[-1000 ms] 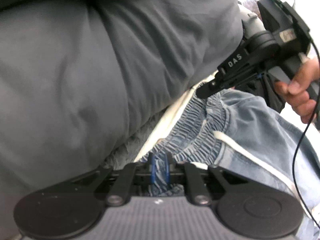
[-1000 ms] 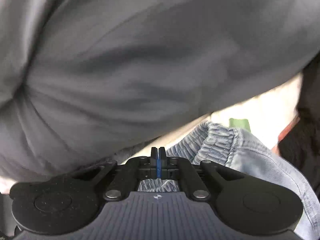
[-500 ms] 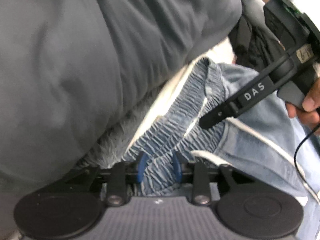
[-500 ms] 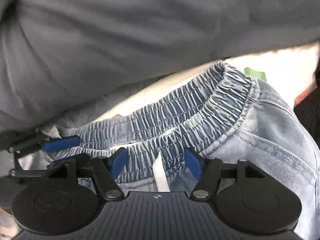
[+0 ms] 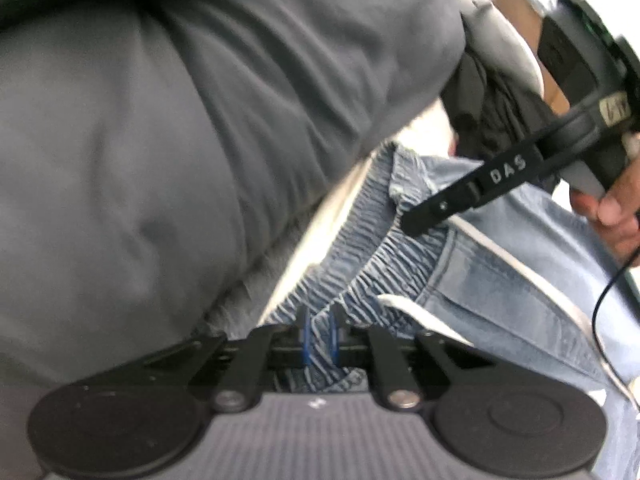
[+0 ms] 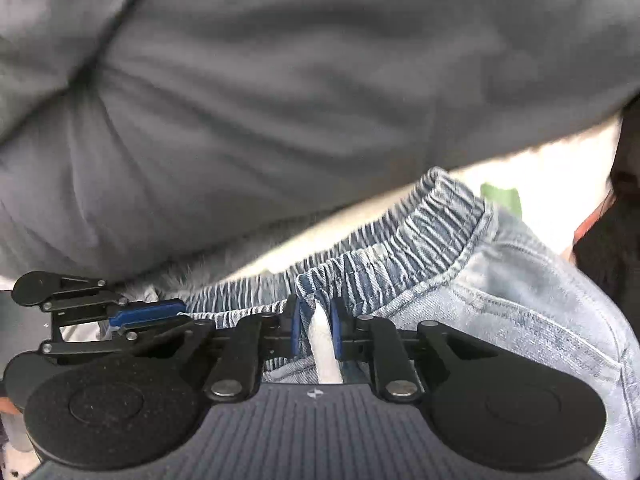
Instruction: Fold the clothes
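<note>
Light-blue denim pants (image 5: 500, 280) with a gathered elastic waistband (image 5: 360, 256) hang between the two grippers. My left gripper (image 5: 319, 340) is shut on the waistband's near end. In the left wrist view the right gripper (image 5: 416, 224) shows from the side, its tip on the waistband, held by a hand (image 5: 608, 208). In the right wrist view my right gripper (image 6: 315, 330) is shut on the waistband (image 6: 420, 224) and the white drawstring (image 6: 325, 344). The left gripper (image 6: 148, 314) pinches the same band at the far left.
The person's grey top (image 5: 160, 140) fills the upper part of both views, close behind the pants. A white surface (image 5: 332, 216) shows below it. Dark clothing (image 5: 488, 112) lies at the right, with a green item (image 6: 502, 196). A black cable (image 5: 600, 300) hangs by the hand.
Both grippers were shut a second ago, stood open around the waistband half a second ago, and are now shut on it again. The right one now also pinches the drawstring.
</note>
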`<state>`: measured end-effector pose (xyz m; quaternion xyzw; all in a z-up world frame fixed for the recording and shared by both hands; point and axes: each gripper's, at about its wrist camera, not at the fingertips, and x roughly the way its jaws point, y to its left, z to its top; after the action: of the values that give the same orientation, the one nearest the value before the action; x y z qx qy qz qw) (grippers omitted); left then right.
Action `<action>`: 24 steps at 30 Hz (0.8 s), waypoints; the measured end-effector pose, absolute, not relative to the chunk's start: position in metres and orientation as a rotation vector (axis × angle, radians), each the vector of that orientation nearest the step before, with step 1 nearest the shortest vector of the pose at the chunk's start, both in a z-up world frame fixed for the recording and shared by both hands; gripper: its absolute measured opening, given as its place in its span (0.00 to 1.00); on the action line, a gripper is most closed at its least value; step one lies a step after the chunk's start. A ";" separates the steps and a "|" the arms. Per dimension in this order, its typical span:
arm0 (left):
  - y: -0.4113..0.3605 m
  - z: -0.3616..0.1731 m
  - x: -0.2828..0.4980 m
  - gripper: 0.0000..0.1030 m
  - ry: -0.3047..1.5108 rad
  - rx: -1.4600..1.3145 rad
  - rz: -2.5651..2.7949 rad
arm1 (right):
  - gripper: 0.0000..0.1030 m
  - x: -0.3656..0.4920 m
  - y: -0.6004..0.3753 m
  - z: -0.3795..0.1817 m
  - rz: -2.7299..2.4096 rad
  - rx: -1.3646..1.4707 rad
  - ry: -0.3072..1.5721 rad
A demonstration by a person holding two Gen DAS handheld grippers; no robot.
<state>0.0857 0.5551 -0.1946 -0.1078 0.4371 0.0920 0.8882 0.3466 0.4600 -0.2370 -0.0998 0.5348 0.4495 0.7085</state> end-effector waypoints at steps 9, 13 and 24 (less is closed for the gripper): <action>0.564 -0.209 0.097 0.09 0.935 -0.229 0.269 | 0.16 0.348 0.483 -0.248 0.930 -0.234 1.174; 0.566 -0.233 0.106 0.00 0.997 -0.215 0.352 | 0.39 0.346 0.478 -0.265 0.933 -0.208 1.187; 0.553 -0.193 0.086 0.09 0.962 -0.227 0.425 | 0.47 0.335 0.348 -0.199 0.919 -0.047 1.133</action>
<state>0.0856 0.5531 -0.1927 -0.1079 0.4580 0.2024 0.8588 0.3349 0.3479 -0.1985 -0.0214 0.5173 0.4198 0.7454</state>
